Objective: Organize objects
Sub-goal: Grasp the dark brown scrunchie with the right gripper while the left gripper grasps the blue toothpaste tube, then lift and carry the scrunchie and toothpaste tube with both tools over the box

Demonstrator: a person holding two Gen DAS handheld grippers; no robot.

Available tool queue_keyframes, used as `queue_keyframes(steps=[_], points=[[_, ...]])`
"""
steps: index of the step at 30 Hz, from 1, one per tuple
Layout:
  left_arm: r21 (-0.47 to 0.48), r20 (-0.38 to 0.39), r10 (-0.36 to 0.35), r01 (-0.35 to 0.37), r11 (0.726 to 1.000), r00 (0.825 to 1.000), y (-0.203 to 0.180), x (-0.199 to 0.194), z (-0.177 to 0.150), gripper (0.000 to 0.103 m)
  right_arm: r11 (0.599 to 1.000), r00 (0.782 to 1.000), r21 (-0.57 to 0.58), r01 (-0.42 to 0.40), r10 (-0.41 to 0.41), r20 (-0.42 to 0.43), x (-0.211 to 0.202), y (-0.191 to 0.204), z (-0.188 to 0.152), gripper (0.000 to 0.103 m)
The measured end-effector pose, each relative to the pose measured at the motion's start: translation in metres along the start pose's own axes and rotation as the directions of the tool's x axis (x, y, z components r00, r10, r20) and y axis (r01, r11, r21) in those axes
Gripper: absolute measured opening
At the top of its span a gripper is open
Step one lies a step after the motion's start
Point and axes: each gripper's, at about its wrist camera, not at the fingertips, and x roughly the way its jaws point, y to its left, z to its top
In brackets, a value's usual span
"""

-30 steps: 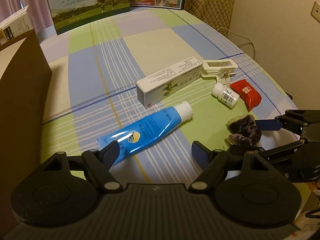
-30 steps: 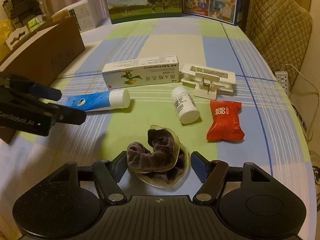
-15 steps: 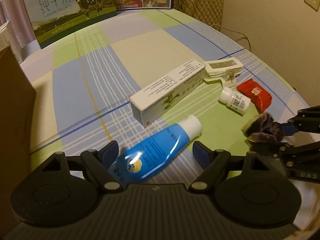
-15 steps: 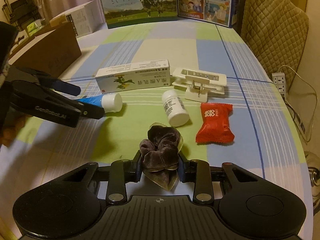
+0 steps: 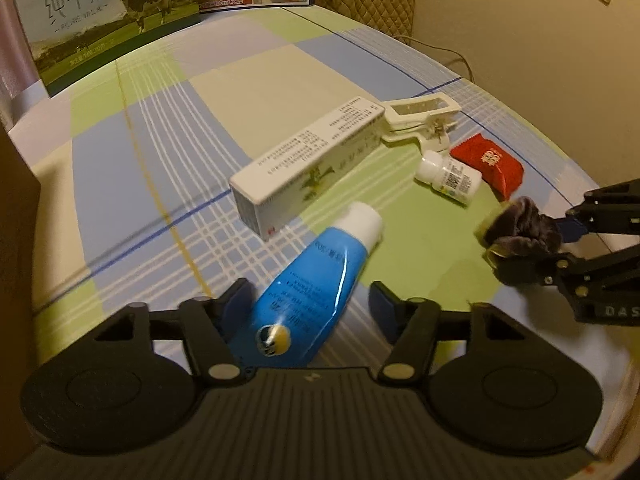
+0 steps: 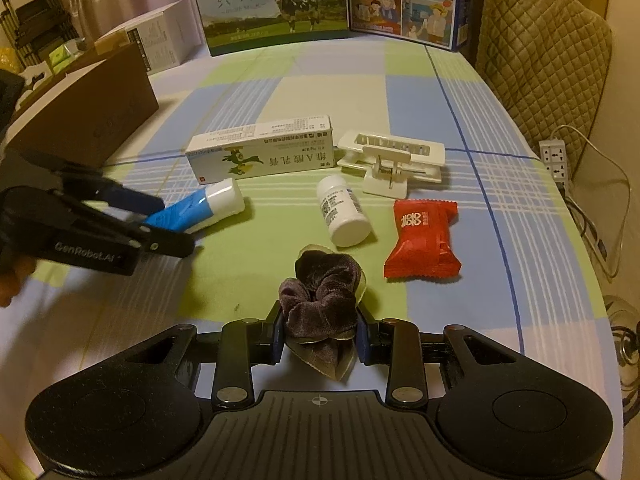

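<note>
Right tongs [image 6: 319,338] clamped on dark velvet scrunchie [image 6: 320,300], held just above desk [image 6: 328,92]. Left tongs [image 5: 312,306] closing around blue tube [image 5: 320,276] (right pad clear of it); tube lies beside white medicine box [image 5: 308,164].

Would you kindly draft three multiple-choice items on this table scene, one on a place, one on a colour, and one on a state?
1. Where does the white pill bottle lie?
A. Between the blue tube and the red packet
B. Inside the brown box
C. On the chair

2. What colour is the tube's cap?
A. Red
B. White
C. Black

3. What is the right gripper doing?
A. Hanging open over bare cloth
B. Clamped on the dark scrunchie
C. Holding the bottle

Answers: 1 A, the bottle lies between them in the right wrist view; 2 B, the cap is white; 3 B, both pads press the scrunchie.
</note>
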Motion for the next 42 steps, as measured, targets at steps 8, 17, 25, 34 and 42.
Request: queue_keyframes(steps=[8, 17, 25, 34, 42], points=[[-0.095, -0.020, 0.004, -0.006, 0.995, 1.000, -0.021, -0.018, -0.019, 0.038, 1.000, 1.000, -0.018, 0.003, -0.003, -0.008, -0.003, 0.001, -0.005, 0.031], [-0.198, -0.043, 0.037, -0.045, 0.979, 0.998, -0.030, -0.015, -0.011, 0.041, 0.999, 1.000, -0.038, 0.008, -0.008, -0.003, -0.004, 0.001, -0.007, 0.031], [-0.186, -0.073, 0.125, -0.136, 0.973, 0.990, -0.039, 0.000, 0.006, 0.042, 0.998, 1.000, -0.054, 0.015, -0.015, 0.003, -0.001, 0.001, -0.005, 0.031], [-0.164, -0.088, 0.126, -0.139, 0.977, 0.988, -0.045, -0.004, 0.002, 0.037, 0.997, 1.000, -0.072, 0.012, -0.012, -0.001, 0.000, 0.003, -0.005, 0.031], [-0.196, -0.086, 0.109, -0.124, 0.973, 0.990, -0.041, -0.020, -0.013, 0.036, 0.996, 1.000, -0.091, -0.022, 0.022, 0.010, -0.007, 0.013, -0.003, 0.030]])
